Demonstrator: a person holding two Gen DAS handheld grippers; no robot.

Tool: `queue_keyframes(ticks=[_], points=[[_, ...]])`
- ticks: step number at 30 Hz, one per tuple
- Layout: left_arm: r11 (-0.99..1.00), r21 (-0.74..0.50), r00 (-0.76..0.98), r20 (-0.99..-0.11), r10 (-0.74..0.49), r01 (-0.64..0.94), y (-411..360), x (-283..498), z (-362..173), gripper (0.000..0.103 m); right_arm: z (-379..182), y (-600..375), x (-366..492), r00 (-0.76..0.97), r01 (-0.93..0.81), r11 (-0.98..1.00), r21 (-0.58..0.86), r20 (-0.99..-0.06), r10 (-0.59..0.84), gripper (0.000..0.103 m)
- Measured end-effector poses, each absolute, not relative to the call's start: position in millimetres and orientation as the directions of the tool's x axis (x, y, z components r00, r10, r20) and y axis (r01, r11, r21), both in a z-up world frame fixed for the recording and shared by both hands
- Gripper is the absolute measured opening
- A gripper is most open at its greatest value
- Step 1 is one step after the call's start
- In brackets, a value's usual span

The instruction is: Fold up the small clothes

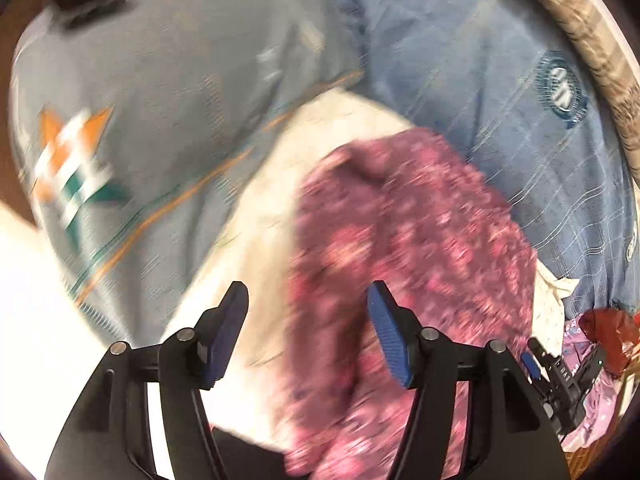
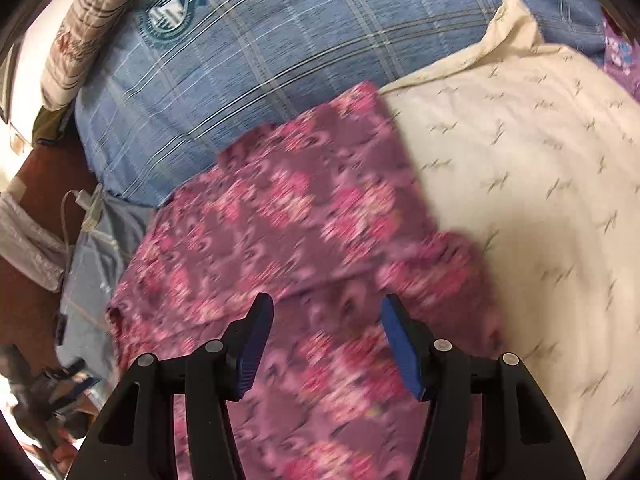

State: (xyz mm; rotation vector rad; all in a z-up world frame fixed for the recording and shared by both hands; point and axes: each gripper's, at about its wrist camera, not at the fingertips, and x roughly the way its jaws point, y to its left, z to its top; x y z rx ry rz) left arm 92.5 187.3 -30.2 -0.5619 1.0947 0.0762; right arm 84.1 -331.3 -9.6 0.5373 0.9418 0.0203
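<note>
A small pink and purple floral garment (image 1: 404, 248) lies on a cream printed cloth (image 1: 276, 184). My left gripper (image 1: 308, 300) hovers over its near edge with the jaws apart and nothing pinched between the blue pads. In the right wrist view the same floral garment (image 2: 288, 216) lies flattened, partly folded, on the cream cloth (image 2: 532, 168). My right gripper (image 2: 328, 312) hangs just above it, jaws apart, with no cloth caught between them. The other gripper (image 1: 560, 376) shows at the left view's right edge.
A blue checked cover with a round badge (image 2: 248, 56) lies behind the garment. A grey cover with an orange and teal motif (image 1: 132, 120) fills the left. A quilted beige blanket (image 2: 80, 28) lines the far edge. Purple printed cloth (image 2: 620, 56) and a red item (image 1: 612, 332) lie aside.
</note>
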Motion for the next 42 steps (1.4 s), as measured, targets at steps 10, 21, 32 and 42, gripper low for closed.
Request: queue_keyframes(ticks=[10, 21, 32, 42], points=[[0.718, -0.612, 0.363, -0.785, -0.501, -0.331, 169, 73, -95, 0.06, -16, -262, 71, 0.515, 0.115, 0.897, 0.428, -0.797, 0.314, 0.059], [0.8, -0.473, 0.504, -0.825, -0.256, -0.368, 196, 80, -49, 0.002, -3, -258, 66, 0.527, 0.101, 0.891, 0.444, -0.783, 0.33, 0.059], [0.792, -0.323, 0.596, -0.801, 0.063, -0.518, 277, 105, 25, 0.009, -17, -251, 72, 0.493, 0.098, 0.885, 0.456, -0.795, 0.355, 0.059], [0.489, -0.658, 0.669, -0.72, -0.184, -0.574, 306, 37, -24, 0.05, -36, -261, 79, 0.468, 0.124, 0.888, 0.442, -0.816, 0.341, 0.059]])
